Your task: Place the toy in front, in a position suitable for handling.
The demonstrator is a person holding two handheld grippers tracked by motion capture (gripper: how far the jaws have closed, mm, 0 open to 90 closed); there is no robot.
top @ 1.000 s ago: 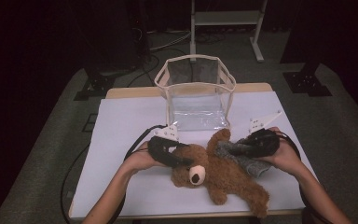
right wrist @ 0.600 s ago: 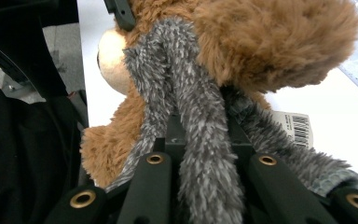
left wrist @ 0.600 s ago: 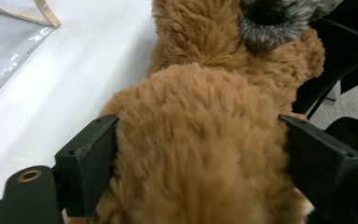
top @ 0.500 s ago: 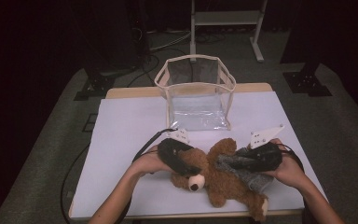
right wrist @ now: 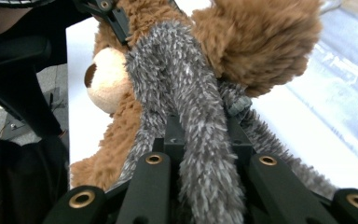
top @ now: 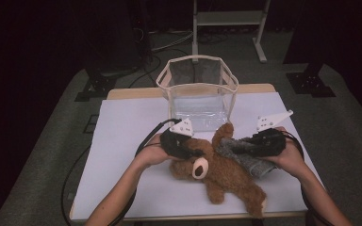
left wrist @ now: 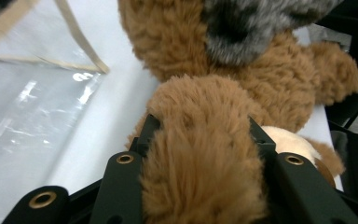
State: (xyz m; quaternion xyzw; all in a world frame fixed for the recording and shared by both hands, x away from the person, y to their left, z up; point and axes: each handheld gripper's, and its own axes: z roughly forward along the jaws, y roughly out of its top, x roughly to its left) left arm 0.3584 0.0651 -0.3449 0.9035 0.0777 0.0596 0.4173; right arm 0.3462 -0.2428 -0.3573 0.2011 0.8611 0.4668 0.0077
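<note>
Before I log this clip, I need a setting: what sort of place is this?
Probably a dim recording studio or lab, not a home: black surroundings, one table covered in white, cables on the floor, and a metal stand behind it.

Metal stand [top: 228, 19] behind table; cables [top: 162, 42] on floor.

Over the last second we see the left gripper [top: 195, 151] move from the teddy bear's [top: 221, 174] left edge in onto its head, its jaws now closed on a brown furry limb in the left gripper view. The right gripper [top: 238, 148] first slid nearer and leftward over the grey fuzzy cloth [top: 254, 162], then edged back far and right, its jaws clamped on a fold of that cloth. The bear itself has shifted: its upper limb now points toward the clear bin [top: 198, 94], and its body lies slightly farther right on the tabletop [top: 122, 136].
</note>
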